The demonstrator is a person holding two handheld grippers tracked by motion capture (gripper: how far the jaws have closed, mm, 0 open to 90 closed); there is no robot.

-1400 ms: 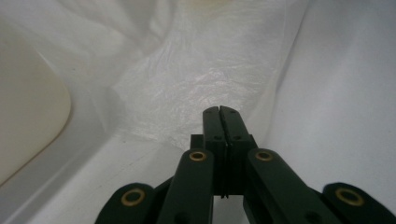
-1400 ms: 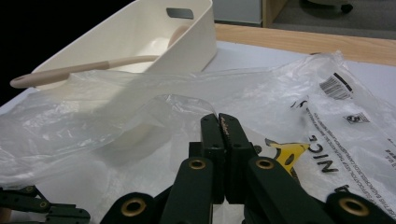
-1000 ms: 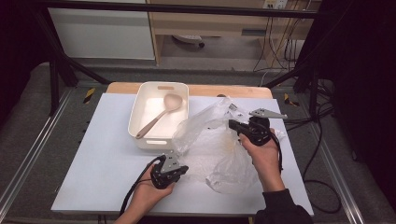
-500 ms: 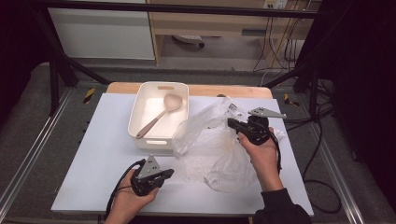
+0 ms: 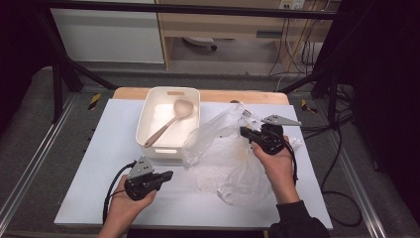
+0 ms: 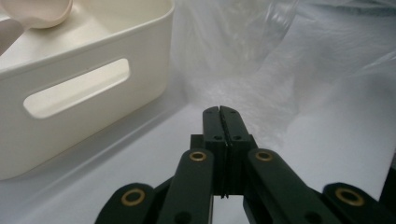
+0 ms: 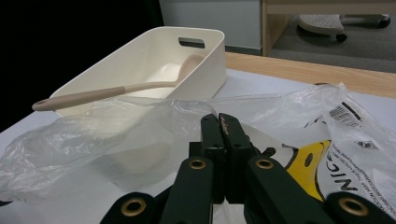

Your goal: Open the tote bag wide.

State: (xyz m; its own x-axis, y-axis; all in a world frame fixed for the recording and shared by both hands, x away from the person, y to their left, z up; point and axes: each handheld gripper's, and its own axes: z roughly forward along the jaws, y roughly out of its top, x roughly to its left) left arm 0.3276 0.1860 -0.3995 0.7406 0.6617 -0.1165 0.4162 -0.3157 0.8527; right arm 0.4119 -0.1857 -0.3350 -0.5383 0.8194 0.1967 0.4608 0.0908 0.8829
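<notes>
A white tabletop [image 5: 99,163] carries a cream bin [image 5: 148,119], a clear plastic bag [image 5: 223,158] and both hand-held tools.

The bin sits toward the far middle of the tabletop, its long side running away from the person. A pale pink ladle [image 5: 171,121] lies in it on a slant, bowl at the far end, handle reaching toward the near left corner and resting on the rim. In the right gripper view the ladle's handle [image 7: 93,93] pokes out over the bin's near wall [image 7: 205,70]. In the left gripper view the bin's slotted handle wall [image 6: 93,88] stands close on the left.

The bag lies crumpled just right of the bin, touching its near right corner and spreading toward the person. In the right gripper view it shows a barcode label and a yellow and black print on its right part [image 7: 327,158].

The left tool [image 5: 167,174] rests low at the near left of the tabletop, held by the left hand [image 5: 126,203], pointing right toward the bag. Its jaws are pressed together with nothing between them, and they stop short of the bag's edge [image 6: 261,93].

The right tool [image 5: 243,131] is held by the right hand [image 5: 275,166] over the bag's far right part, pointing left toward the bin. Its jaws are pressed together, and the bag's film bunches right at their tips; whether they pinch a fold of it I cannot tell.
</notes>
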